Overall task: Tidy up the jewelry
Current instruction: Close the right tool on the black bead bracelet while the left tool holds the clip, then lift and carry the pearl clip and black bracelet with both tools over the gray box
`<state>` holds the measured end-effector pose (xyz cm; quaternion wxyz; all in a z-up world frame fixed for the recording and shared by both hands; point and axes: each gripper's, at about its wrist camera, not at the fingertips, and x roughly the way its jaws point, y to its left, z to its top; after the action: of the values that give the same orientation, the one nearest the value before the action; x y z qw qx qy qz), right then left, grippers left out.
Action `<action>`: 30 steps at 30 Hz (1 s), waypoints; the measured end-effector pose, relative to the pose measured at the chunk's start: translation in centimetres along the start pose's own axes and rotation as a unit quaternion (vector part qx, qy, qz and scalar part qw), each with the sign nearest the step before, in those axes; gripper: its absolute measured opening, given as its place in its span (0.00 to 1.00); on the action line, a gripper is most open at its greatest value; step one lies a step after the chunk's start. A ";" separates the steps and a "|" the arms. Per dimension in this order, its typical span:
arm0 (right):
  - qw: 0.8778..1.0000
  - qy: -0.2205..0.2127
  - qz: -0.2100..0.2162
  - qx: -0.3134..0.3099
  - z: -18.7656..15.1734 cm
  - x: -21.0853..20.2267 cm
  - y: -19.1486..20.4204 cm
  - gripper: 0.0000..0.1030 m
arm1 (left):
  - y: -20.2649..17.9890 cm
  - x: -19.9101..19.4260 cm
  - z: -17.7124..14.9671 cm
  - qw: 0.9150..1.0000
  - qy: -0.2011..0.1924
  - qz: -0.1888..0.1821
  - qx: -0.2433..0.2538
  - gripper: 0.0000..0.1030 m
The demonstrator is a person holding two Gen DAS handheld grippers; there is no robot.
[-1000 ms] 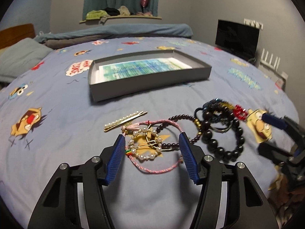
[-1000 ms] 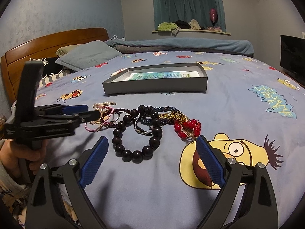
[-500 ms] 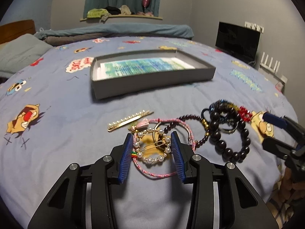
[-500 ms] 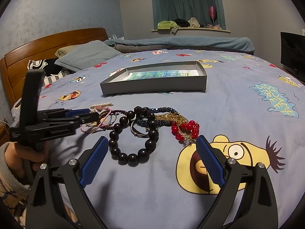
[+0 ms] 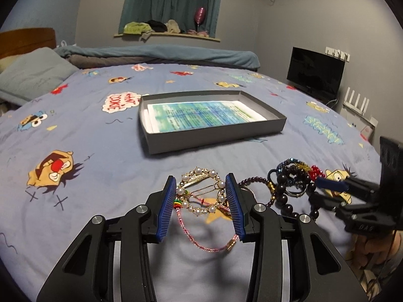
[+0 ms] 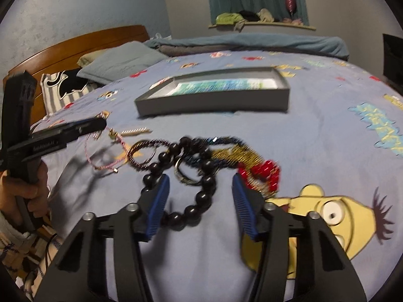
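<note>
My left gripper (image 5: pixel 201 202) is shut on a round pearl hair clip (image 5: pixel 199 171), held just above the cartoon bedspread. A pink cord bracelet (image 5: pixel 187 234) hangs from the clip. In the right wrist view the left gripper (image 6: pixel 99 125) shows at the left with the pink cord (image 6: pixel 100 162) trailing below it. My right gripper (image 6: pixel 201 201) is closing around the near side of a black bead bracelet (image 6: pixel 201 197). Its left pad lies over the beads and its right pad is clear of them. An open grey box (image 5: pixel 214 138) lies further back.
Beside the black beads lie a thin dark bead bracelet (image 6: pixel 141 151), a metal ring (image 6: pixel 186 176), a blue and gold strand (image 6: pixel 234 153), red beads (image 6: pixel 264 173) and a pearl bar pin (image 6: pixel 136 131). Pillows (image 6: pixel 121 63) and a wooden headboard (image 6: pixel 75 42) stand far left, a TV (image 5: pixel 314 73) right.
The left gripper closed on the pearl clip and lifted it, the pink cord coming up with it. The right gripper moved in over the black bead bracelet and its jaws narrowed.
</note>
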<state>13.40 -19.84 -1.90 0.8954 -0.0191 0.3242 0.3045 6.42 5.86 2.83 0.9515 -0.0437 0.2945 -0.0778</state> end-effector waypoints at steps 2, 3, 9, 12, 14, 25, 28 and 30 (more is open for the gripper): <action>1.000 0.007 0.003 0.002 0.1 0.3 0.0 0.49 | 0.2 0.0 0.0 1.000 0.001 -0.009 -0.003 0.41; 1.000 0.012 0.003 0.003 0.1 0.6 0.0 0.49 | 0.4 0.1 0.0 1.000 0.004 -0.018 -0.007 0.41; 1.000 0.012 0.006 0.006 0.0 0.7 -0.1 0.21 | -0.3 1.2 -1.5 0.999 0.028 -0.030 0.015 0.41; 1.000 0.007 0.008 0.009 0.0 0.5 -0.3 0.15 | -0.9 1.9 -2.2 0.998 0.038 -0.038 0.015 0.41; 1.000 0.005 0.008 0.005 0.0 0.4 -0.1 0.15 | -1.3 2.2 -2.4 0.998 0.040 -0.041 0.019 0.41; 1.000 0.007 0.010 0.015 -0.1 0.4 -0.7 0.15 | -2.8 2.8 -2.6 0.997 0.036 -0.037 0.051 0.51; 1.000 0.006 0.011 0.015 -0.1 0.3 -0.8 0.15 | -3.0 2.4 -2.6 0.997 0.030 -0.039 0.059 0.51; 1.000 0.007 0.010 0.015 -0.1 0.3 -0.8 0.15 | -3.4 2.1 -2.6 0.997 0.021 -0.029 0.070 0.51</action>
<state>14.00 -20.31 -2.30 0.8902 -0.0049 0.3350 0.3087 6.22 2.10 -0.01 0.9431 0.0162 0.3069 -0.1270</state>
